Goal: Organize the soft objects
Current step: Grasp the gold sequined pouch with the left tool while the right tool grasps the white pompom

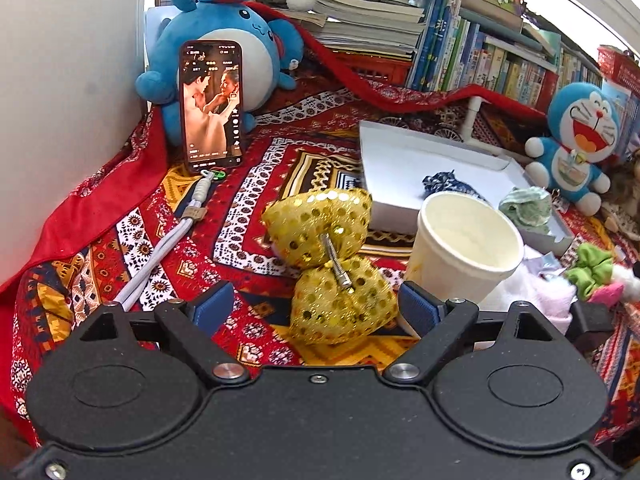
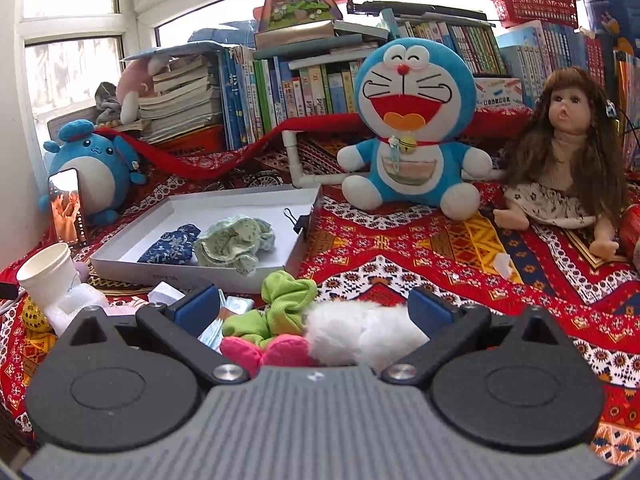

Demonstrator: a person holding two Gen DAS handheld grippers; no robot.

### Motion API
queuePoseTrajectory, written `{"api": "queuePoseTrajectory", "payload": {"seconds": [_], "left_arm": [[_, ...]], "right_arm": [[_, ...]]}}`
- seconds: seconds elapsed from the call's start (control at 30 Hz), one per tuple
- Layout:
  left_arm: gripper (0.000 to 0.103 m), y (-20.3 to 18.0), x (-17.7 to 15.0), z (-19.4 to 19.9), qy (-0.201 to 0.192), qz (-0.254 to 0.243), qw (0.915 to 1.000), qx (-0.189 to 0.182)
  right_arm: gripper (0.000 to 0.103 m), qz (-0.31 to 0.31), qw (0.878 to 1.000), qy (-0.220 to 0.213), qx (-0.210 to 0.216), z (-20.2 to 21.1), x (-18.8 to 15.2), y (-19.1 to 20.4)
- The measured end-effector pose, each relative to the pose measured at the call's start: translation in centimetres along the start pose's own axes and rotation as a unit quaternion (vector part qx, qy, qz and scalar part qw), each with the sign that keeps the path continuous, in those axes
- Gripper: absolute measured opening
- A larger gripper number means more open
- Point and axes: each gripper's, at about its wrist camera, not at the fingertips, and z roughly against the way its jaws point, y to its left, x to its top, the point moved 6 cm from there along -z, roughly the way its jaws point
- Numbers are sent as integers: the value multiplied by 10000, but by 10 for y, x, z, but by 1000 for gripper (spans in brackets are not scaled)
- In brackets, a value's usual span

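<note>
Scrunchies: a blue one [image 2: 170, 245] and a pale green one [image 2: 234, 246] lie in the white box [image 2: 120, 266]. Only the left view shows the gold bow [image 1: 328, 260] on the cloth between the wide-apart left gripper [image 1: 316, 308]. Right gripper [image 2: 316, 308] gapes around white fluff [image 2: 360, 332].

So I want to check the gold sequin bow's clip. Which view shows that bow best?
The left wrist view: the gold sequin bow lies whole and near, its metal clip facing up. The right wrist view shows only a gold scrap at the left edge, behind the paper cup.
</note>
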Motion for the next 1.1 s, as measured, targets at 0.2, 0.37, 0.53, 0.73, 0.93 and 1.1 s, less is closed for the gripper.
{"api": "queuePoseTrajectory", "payload": {"seconds": [0.2, 0.37, 0.53, 0.73, 0.93, 1.1], "left_arm": [[82, -7, -13, -6, 37, -294, 9995, 67], [81, -13, -14, -12, 48, -266, 9996, 4], [81, -10, -9, -21, 41, 61, 10000, -54], [79, -7, -8, -34, 90, 327, 9994, -50], [54, -1, -12, -43, 309, 579, 9977, -158], [55, 1, -12, -49, 376, 727, 9964, -235]], "right_arm": [[103, -48, 10000, 83, -22, -2, -7, -2], [103, -50, 9999, 126, -25, -5, -12, -3], [103, 43, 9998, 142, -116, -6, -16, -2], [103, 197, 9993, 142, -289, -8, -19, -4], [101, -54, 9990, -19, -442, -3, -17, -17], [96, -140, 9982, 91, -578, -6, -22, -27]]}}
